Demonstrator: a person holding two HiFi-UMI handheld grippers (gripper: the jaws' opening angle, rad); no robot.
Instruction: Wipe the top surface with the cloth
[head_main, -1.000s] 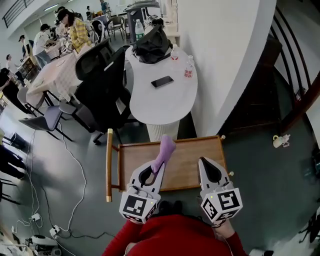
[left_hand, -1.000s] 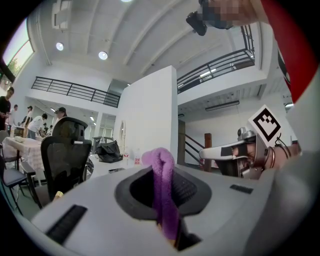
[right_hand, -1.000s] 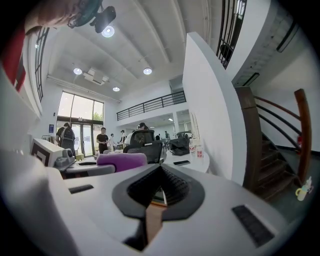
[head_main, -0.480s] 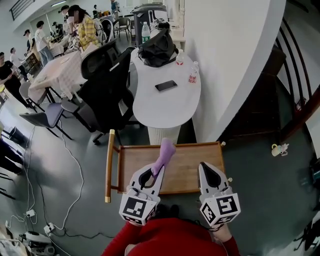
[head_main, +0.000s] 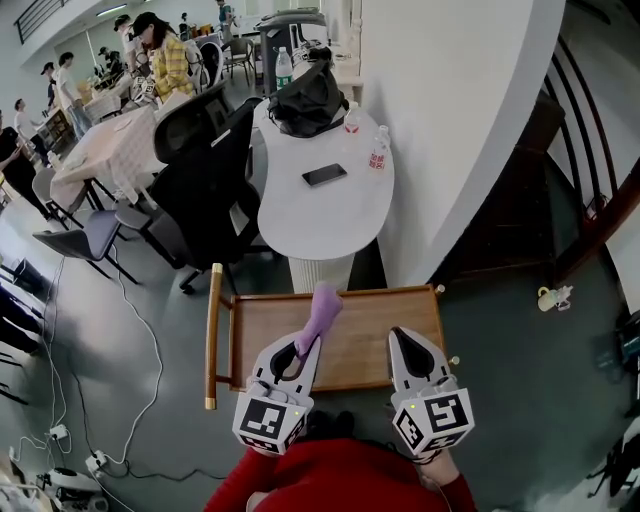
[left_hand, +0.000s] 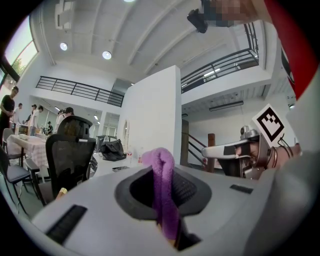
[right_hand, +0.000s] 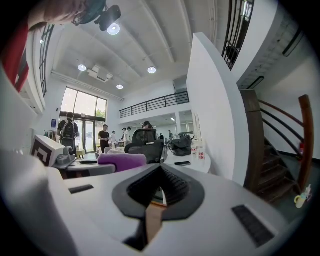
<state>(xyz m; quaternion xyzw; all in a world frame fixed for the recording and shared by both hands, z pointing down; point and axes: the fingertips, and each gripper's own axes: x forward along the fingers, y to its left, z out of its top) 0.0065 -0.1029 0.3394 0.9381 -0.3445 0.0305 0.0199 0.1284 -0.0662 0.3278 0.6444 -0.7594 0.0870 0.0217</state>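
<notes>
little has changed over the last second: the left gripper (head_main: 303, 348) still hovers over the wooden trolley top (head_main: 362, 325), jaws clamped on the purple cloth (head_main: 322, 312), whose free end pokes toward the far rim. the right gripper (head_main: 400, 338) waits alongside, jaws together on nothing, so wiping seems not yet begun.

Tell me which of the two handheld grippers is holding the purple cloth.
The left gripper: the purple cloth is pinched between its jaws and sticks out over the wooden tray top. The right gripper has its jaws closed on nothing.
</notes>
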